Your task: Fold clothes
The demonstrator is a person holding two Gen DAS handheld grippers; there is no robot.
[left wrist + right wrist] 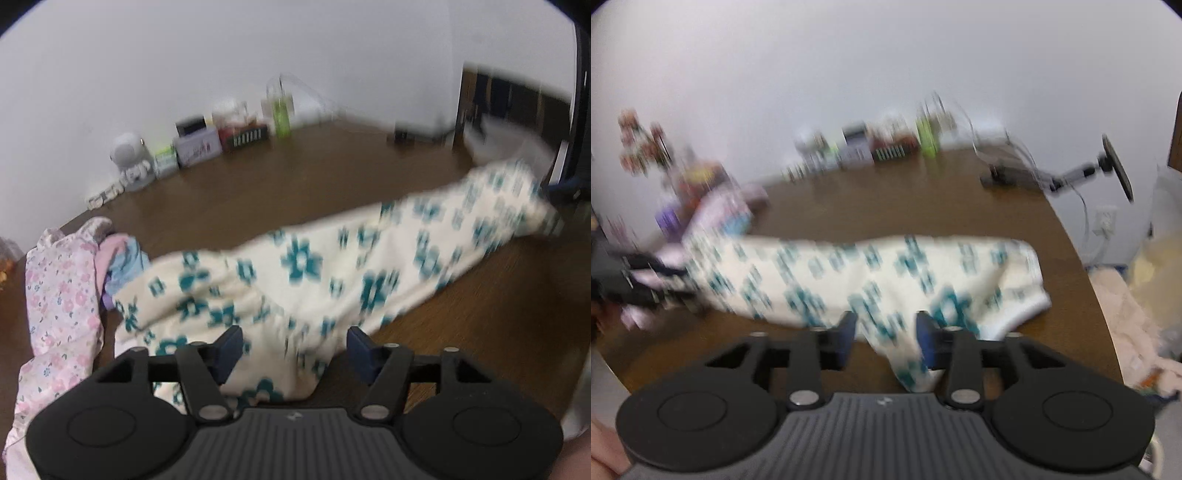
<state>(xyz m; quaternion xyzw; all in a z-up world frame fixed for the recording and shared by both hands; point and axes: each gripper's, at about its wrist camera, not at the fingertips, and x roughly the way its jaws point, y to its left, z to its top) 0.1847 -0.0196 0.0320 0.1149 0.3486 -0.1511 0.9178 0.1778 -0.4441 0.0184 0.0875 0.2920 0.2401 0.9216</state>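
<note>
Cream teal-flower garment [332, 266] stretched long across tabletop [295, 177]; left tool [293, 350] and right tool [886, 339] both spread, cloth between fingers, unclamped; risk: fabric bunches or slips off near edge on closing.

The left gripper [293, 354] and the right gripper [886, 341] look alike: matt black bodies with a ribbed grey centre plate carrying a small pale logo, two round black discs at the sides, silver pivot screws on black link arms, and dark blue finger pads [231, 350].
</note>
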